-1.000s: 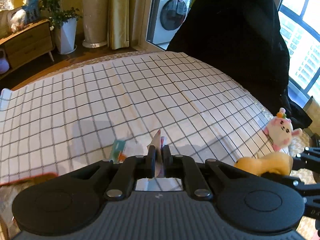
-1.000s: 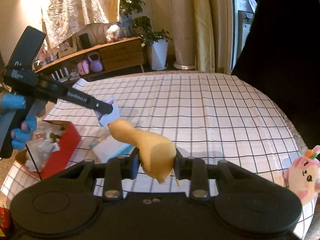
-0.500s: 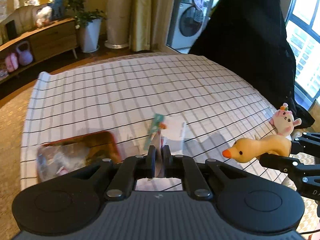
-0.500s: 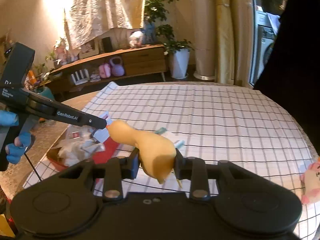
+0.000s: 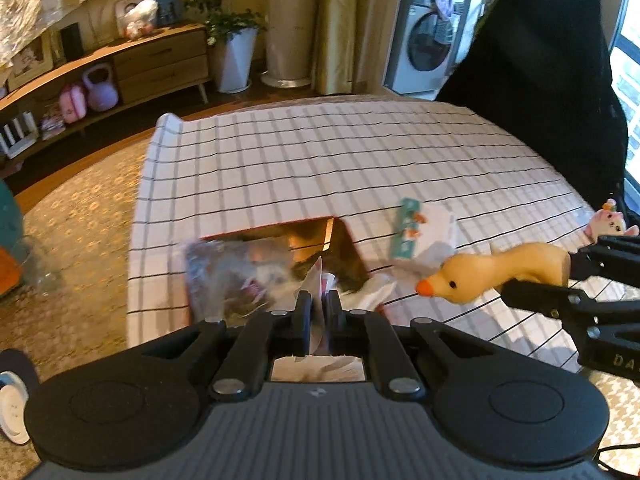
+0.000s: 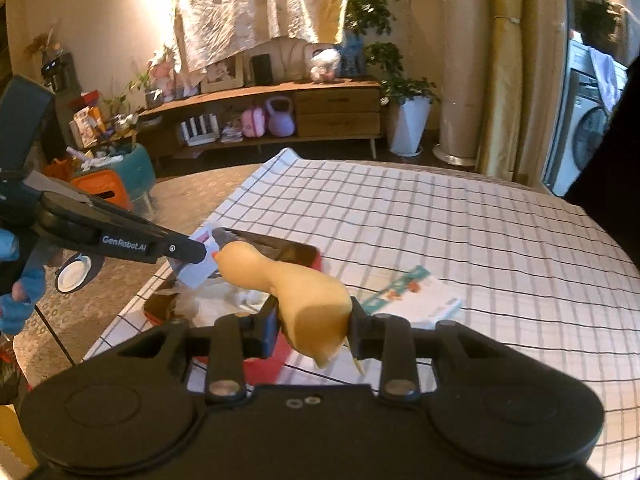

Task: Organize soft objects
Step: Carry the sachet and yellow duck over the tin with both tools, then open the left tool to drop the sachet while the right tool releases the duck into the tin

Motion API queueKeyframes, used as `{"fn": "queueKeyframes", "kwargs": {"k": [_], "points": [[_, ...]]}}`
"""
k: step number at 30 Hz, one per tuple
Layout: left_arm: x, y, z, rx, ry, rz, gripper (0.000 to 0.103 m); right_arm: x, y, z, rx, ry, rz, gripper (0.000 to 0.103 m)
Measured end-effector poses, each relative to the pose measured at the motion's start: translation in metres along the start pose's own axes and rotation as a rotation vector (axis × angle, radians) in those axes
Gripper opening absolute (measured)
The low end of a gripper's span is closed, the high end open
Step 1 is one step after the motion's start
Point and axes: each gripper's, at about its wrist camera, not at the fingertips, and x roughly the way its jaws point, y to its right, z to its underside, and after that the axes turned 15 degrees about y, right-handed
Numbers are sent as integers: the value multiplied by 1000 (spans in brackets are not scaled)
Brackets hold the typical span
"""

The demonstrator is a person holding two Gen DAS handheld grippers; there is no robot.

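My right gripper (image 6: 314, 326) is shut on a yellow soft duck (image 6: 296, 286), squeezing its body, head and orange beak pointing left. From the left wrist view the duck (image 5: 500, 270) hangs at the right, above the checked cloth. My left gripper (image 5: 318, 306) is shut on a small white packet (image 5: 318, 280), seen as a white and blue packet (image 6: 198, 266) in the right wrist view. Both hover over an open red box (image 5: 340, 248) holding several wrapped items. A pink plush toy (image 5: 608, 222) lies at the cloth's far right edge.
A white tissue pack with a teal strip (image 6: 416, 298) lies on the checked cloth (image 5: 340, 152) right of the red box (image 6: 264, 364). A person in black (image 5: 540, 60) stands beyond the table. Patterned carpet (image 5: 72, 240) lies left; a wooden sideboard (image 6: 320, 112) stands behind.
Both grippers swept left across the cloth with their loads. The red box has come under them, and the pink plush has slid to the far right edge.
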Motion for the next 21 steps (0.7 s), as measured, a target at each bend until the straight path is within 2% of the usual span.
{"fn": "queueKeyframes", "kwargs": {"k": [9, 21], "points": [[12, -24, 22, 18, -51, -18, 7, 56, -34, -2, -40, -33, -8, 32], [53, -20, 44, 67, -97, -23, 7, 131, -44, 19, -119, -121, 6, 33]]}}
